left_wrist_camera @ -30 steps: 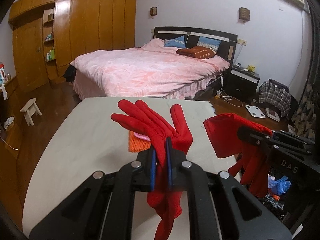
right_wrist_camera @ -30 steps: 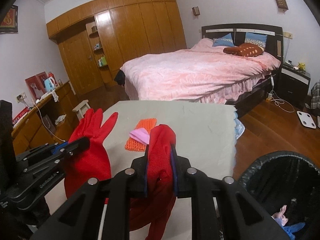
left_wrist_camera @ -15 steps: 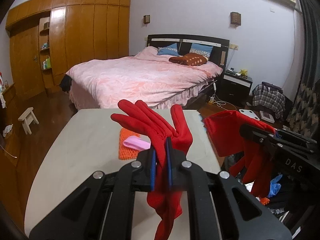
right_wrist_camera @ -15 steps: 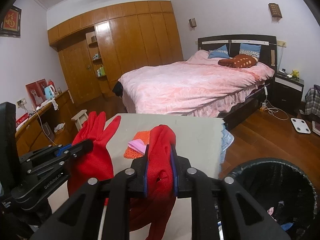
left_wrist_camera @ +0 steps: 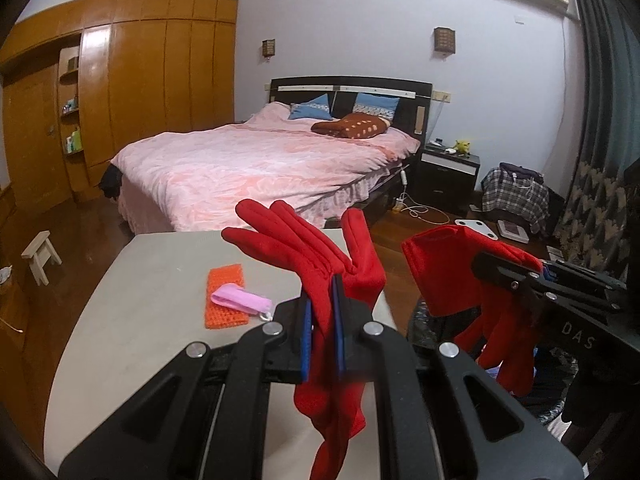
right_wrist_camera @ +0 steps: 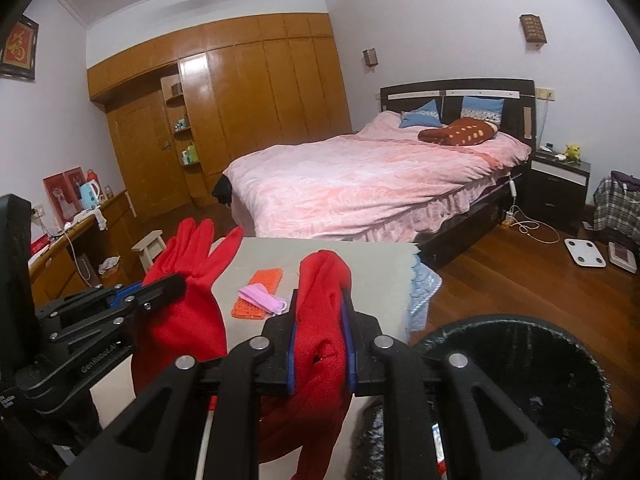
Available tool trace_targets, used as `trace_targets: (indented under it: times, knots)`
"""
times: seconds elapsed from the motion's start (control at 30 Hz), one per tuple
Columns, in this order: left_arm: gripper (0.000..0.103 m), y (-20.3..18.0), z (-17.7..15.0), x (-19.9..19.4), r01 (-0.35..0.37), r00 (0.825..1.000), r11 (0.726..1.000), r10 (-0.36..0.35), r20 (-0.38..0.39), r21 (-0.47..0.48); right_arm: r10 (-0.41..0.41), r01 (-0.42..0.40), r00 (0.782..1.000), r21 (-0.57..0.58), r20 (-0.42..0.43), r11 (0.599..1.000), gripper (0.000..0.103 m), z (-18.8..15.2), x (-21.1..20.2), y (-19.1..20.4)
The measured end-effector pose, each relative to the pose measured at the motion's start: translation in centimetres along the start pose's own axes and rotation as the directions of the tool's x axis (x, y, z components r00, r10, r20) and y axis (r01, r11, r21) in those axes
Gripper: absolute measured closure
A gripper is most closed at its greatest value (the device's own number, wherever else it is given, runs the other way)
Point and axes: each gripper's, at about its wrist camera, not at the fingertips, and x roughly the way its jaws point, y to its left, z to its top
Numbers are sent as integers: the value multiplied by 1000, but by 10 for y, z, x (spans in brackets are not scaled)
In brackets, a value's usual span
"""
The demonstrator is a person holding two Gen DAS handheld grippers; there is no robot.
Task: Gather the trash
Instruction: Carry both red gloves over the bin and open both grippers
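Red fleece fills both claws: the left gripper (left_wrist_camera: pixel 322 316) is clamped on one red glove (left_wrist_camera: pixel 304 248) above the table (left_wrist_camera: pixel 152 280); the right gripper (right_wrist_camera: pixel 320 336) is clamped on the other glove (right_wrist_camera: pixel 320 280) beside the black bin (right_wrist_camera: pixel 520 344); released early, either limp glove could snag the rim or fall to the floor; writing reads "GenRobot.AI" and "DAS".

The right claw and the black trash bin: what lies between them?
Nothing; the right wrist view shows the right claw, shut on a red glove, beside the black trash bin.
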Motion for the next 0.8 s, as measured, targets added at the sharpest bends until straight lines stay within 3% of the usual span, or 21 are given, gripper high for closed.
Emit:
trace_targets:
  times: [0.4,0.8]
  knots:
    - [95,-51,-1,9,97,995,994,-97,-6,56,-103,103,995,29,16,994,85,-7,-33,-44]
    - [95,-104,-5,28,204,979,971,-203,-27,126,-203,200,979,87,24,976,85,-13,-57,-89]
